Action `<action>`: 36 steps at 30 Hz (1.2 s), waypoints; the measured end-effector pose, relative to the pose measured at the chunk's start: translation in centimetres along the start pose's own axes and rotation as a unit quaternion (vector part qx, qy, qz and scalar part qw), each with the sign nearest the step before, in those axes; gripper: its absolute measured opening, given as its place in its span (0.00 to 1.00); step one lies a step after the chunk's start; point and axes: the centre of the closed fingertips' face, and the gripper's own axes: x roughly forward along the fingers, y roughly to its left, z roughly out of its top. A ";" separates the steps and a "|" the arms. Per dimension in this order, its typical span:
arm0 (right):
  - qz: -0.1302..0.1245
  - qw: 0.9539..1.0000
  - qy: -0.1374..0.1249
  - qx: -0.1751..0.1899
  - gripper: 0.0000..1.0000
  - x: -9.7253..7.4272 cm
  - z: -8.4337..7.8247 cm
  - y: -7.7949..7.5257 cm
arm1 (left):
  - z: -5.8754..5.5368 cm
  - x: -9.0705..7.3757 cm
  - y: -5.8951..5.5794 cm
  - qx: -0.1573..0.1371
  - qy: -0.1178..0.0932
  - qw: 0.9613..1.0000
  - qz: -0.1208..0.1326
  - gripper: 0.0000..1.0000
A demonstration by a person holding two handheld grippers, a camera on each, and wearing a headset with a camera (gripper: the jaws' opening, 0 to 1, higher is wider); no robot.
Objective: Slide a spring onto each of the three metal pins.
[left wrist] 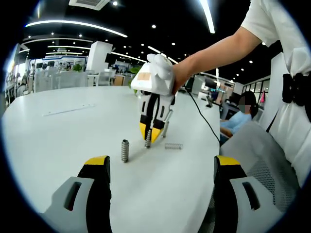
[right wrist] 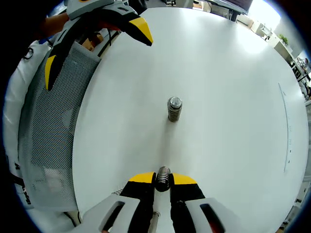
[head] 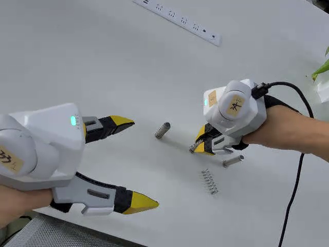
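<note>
One pin wearing a spring (head: 162,130) stands upright on the white table (head: 103,62); it also shows as the spring-covered pin (left wrist: 125,150) and from above as the spring-covered pin (right wrist: 174,108). My right gripper (head: 204,146) points down at the table, shut on a second pin with a spring around it (right wrist: 164,178), seen from the side as the held pin (left wrist: 147,138). A bare metal pin (head: 232,161) lies flat beside it. A loose spring (head: 209,181) lies nearer me, also visible as the loose spring (left wrist: 173,145). My left gripper (head: 131,162) hovers open and holds nothing.
A white power strip (head: 180,19) lies at the table's far side. A black cable (head: 298,175) trails from the right gripper over the table. A green leaf (head: 321,68) pokes in at the right edge. A mesh chair (right wrist: 53,141) sits by the near edge.
</note>
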 end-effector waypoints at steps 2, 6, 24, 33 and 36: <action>0.000 1.000 -0.002 0.001 0.09 0.0 0.1 0.0 | 0.0 0.0 0.0 0.000 0.001 1.000 0.000 0.86; -0.001 1.000 -0.005 0.003 0.11 0.1 0.2 0.1 | 0.0 -0.1 -0.2 0.001 0.003 1.000 -0.001 0.86; -0.045 0.996 -0.067 0.039 0.24 -3.2 0.8 -0.4 | 0.7 -0.2 -0.7 0.022 0.022 0.999 -0.010 0.86; -0.087 0.984 -0.140 0.070 0.35 -6.9 1.3 0.4 | 1.0 -0.2 -1.4 0.036 0.039 0.998 -0.019 0.85; -0.100 0.978 -0.162 0.085 0.37 -8.0 1.1 0.8 | 1.1 0.0 -1.6 0.042 0.046 0.998 -0.023 0.84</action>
